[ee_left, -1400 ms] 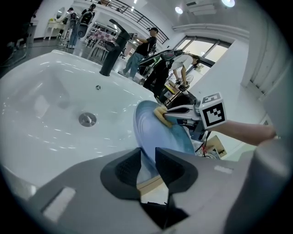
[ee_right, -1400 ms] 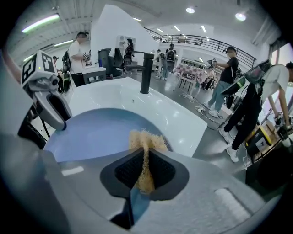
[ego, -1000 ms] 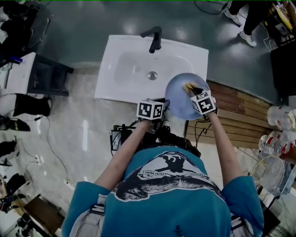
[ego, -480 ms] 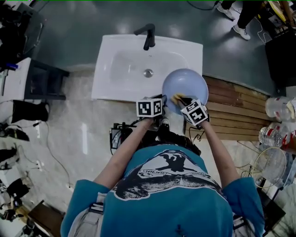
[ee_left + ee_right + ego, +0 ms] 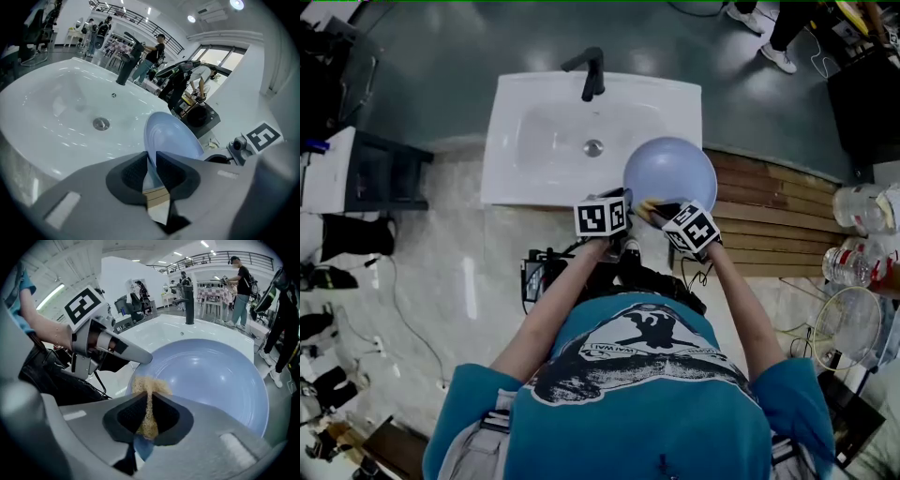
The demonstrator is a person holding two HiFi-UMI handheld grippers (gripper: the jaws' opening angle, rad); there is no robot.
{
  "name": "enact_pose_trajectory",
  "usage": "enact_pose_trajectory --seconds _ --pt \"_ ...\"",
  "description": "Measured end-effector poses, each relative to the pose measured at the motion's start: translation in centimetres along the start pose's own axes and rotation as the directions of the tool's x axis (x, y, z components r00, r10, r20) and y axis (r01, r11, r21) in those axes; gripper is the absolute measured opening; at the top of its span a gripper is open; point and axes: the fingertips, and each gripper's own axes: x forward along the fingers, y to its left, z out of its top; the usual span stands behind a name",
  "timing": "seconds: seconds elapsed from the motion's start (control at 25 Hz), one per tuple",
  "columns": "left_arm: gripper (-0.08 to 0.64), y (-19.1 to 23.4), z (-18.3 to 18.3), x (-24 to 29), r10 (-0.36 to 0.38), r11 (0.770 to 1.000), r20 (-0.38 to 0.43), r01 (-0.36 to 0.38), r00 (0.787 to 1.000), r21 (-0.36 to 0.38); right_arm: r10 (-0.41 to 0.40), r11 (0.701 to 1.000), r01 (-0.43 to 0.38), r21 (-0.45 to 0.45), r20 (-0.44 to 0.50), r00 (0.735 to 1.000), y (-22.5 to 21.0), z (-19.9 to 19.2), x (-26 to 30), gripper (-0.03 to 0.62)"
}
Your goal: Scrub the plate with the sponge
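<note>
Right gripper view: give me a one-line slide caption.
Right gripper holds a tan sponge against the blue plate, gripped at its rim by the left gripper, at the white sink.

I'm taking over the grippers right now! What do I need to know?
Left gripper: its fingers have just been closing on the plate's near rim, and it holds the plate.
Right gripper: shut on the sponge, which is pressed on the plate's inner face, close to the left gripper.
Plate: held in the air by the sink's right front corner.
Done: sponge on plate.
Left: probably scrub the rest.
</note>
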Motion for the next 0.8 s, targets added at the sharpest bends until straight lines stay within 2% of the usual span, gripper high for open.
enact_pose_trajectory --seconds 0.16,0.36,0.56,0.8 --pt "0.075 -0.1 0.1 0.0 0.001 1.000 -0.005 -0.001 1.000 0.016 -0.017 1.000 0.017 0.020 0.028 0.999 -0.8 0.3 -0.5 0.034" --pt "0.075 -0.1 0.2 -0.1 0.000 1.000 -0.005 0.001 1.000 0.025 -0.130 0.990 0.127 0.055 0.041 0.991 -4.7 0.1 -2.1 0.032" --pt "0.074 0.0 0.2 0.0 -0.002 1.000 -0.006 0.002 1.000 0.020 -0.254 0.966 0.253 0.059 0.019 0.967 -9.9 -0.3 -4.1 0.032" --pt "0.072 0.3 0.4 -0.1 0.006 1.000 -0.004 -0.006 1.000 0.018 -0.360 0.933 0.360 0.010 0.003 0.933 -14.5 0.3 -5.6 0.032"
